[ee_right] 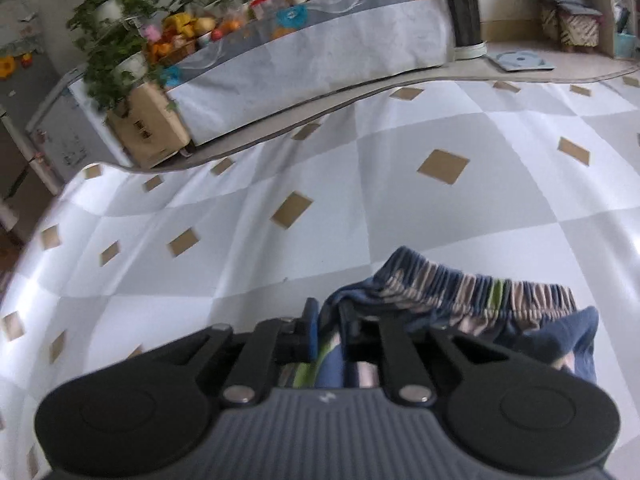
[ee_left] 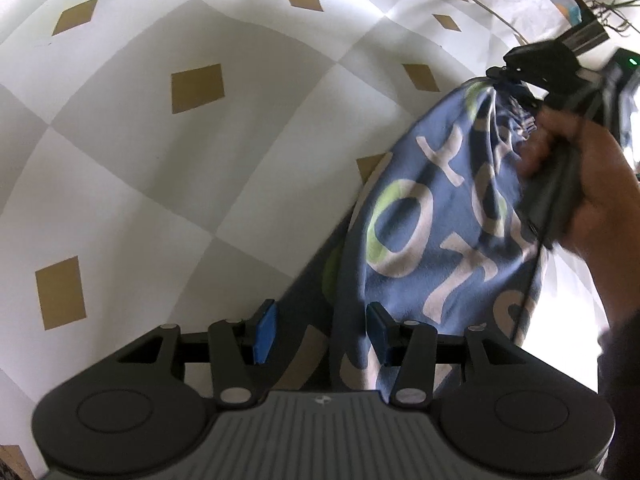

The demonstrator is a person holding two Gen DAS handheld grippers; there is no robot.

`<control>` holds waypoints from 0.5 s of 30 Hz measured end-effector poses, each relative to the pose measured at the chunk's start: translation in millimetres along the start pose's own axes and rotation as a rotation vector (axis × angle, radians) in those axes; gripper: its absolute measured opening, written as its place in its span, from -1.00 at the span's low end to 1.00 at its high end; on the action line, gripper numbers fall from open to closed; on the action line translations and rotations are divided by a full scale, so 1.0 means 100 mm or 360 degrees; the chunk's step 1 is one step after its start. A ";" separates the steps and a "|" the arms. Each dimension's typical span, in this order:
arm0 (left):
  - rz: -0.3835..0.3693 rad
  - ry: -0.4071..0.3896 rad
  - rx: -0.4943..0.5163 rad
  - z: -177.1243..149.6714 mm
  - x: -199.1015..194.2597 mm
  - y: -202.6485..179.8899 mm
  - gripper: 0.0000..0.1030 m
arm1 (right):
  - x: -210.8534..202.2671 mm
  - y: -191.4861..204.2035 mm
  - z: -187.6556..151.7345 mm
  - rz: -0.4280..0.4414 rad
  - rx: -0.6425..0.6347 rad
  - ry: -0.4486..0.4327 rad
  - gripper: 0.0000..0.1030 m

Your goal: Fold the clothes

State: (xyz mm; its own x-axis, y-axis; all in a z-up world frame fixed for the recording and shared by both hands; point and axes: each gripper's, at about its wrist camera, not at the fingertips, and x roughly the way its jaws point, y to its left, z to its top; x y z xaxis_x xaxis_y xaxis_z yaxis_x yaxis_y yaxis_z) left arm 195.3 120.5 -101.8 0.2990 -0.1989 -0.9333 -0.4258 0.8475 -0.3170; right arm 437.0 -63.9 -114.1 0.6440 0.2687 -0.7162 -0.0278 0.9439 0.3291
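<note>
Left gripper (ee_left: 322, 334): jaws parted, blue pads clear of cloth, holding nothing. Just beyond, the blue shorts (ee_left: 432, 216) (large white lettering, green accents) hang above the checkered sheet (ee_left: 160, 152). Right gripper (ee_right: 332, 330): jaws pinched onto the shorts' striped elastic waistband (ee_right: 480, 292), bunched. Farther off, a covered table (ee_right: 320, 52) carries fruit and potted plants.

Garment (ee_left: 436, 216) hangs over desk (ee_left: 160, 160), right of left gripper (ee_left: 322, 334), pinched at top in right gripper (ee_right: 330, 330). Behind desk: long cabinet (ee_right: 320, 60) carrying plants (ee_right: 116, 12).
</note>
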 end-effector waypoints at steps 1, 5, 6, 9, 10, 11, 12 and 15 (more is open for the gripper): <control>0.0003 -0.0002 -0.0003 0.00 0.00 0.00 -0.10 | -0.06 0.02 -0.02 0.0001 -0.0042 0.0008 -0.57; -0.0011 -0.0026 -0.0003 0.00 -0.05 -0.02 -0.10 | -0.33 0.03 -0.11 0.0029 -0.0154 0.0050 -0.43; -0.0019 -0.0036 0.0001 0.01 -0.07 -0.03 -0.10 | -0.42 0.01 -0.14 0.0037 -0.0169 0.0061 -0.40; -0.0023 -0.0099 0.0057 0.01 -0.15 -0.10 -0.10 | -0.67 -0.05 -0.26 0.0036 -0.0209 0.0087 -0.32; -0.0024 -0.0113 0.0077 0.01 -0.17 -0.12 -0.10 | -0.76 -0.08 -0.31 0.0030 -0.0219 0.0092 -0.29; -0.0034 -0.0119 0.0093 0.00 -0.18 -0.15 -0.10 | -0.84 -0.11 -0.35 0.0027 -0.0220 0.0098 -0.28; -0.0055 -0.0113 0.0105 -0.01 -0.19 -0.16 -0.10 | -0.91 -0.14 -0.40 0.0026 -0.0219 0.0104 -0.26; -0.0080 -0.0091 0.0147 -0.03 -0.18 -0.22 -0.10 | -1.10 -0.25 -0.54 0.0009 -0.0204 0.0133 -0.24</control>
State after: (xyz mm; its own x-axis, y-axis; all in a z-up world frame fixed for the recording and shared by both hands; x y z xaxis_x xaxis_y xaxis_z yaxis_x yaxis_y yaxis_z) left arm 196.5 103.8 -79.1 0.3675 -0.2159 -0.9046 -0.3295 0.8793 -0.3438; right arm 325.8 -106.9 -77.0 0.5779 0.2840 -0.7651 -0.1322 0.9577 0.2557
